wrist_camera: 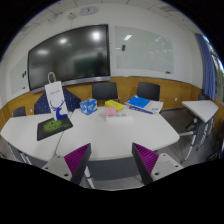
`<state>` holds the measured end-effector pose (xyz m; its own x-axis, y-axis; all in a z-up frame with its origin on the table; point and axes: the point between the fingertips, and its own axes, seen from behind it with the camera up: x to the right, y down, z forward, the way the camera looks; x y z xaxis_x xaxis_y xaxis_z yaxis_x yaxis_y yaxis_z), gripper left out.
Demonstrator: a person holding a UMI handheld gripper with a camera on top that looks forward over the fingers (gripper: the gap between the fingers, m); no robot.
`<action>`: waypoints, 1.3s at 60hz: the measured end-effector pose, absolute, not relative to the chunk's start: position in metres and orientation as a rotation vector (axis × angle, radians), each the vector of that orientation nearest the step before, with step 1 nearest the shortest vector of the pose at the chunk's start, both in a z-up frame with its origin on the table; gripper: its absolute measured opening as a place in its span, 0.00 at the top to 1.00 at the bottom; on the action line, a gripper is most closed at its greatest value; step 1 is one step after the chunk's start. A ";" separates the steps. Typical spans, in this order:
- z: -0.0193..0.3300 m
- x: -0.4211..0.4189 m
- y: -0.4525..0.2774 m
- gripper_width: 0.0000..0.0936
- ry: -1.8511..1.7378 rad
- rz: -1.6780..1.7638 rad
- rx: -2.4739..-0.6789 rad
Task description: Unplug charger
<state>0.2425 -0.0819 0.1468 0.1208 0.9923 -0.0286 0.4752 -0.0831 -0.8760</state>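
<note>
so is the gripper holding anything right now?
No. The gripper is open, its fingers apart with only bare white table showing between them.

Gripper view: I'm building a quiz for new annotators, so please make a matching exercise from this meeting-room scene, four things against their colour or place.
Things:
1. screen
2. whiteboard
3. paper bag
4. pads on the hand-held gripper

Descriptions:
A. magenta, on the fingers' inner faces
B. white, standing on the table
C. dark, on the wall beside the whiteboard
D. pale, on the wall above the chairs

Pairs: 1-C, 2-D, 3-B, 4-A
</note>
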 end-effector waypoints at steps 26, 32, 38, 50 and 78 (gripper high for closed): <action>0.114 0.072 -0.072 0.08 -1.442 0.913 -1.608; 0.099 0.027 -0.073 0.08 -1.456 0.913 -1.590; 0.083 -0.014 -0.067 0.09 -1.455 0.902 -1.584; 0.049 -0.079 -0.052 0.09 -1.460 0.888 -1.597; 0.028 -0.160 -0.050 0.31 -1.455 0.895 -1.541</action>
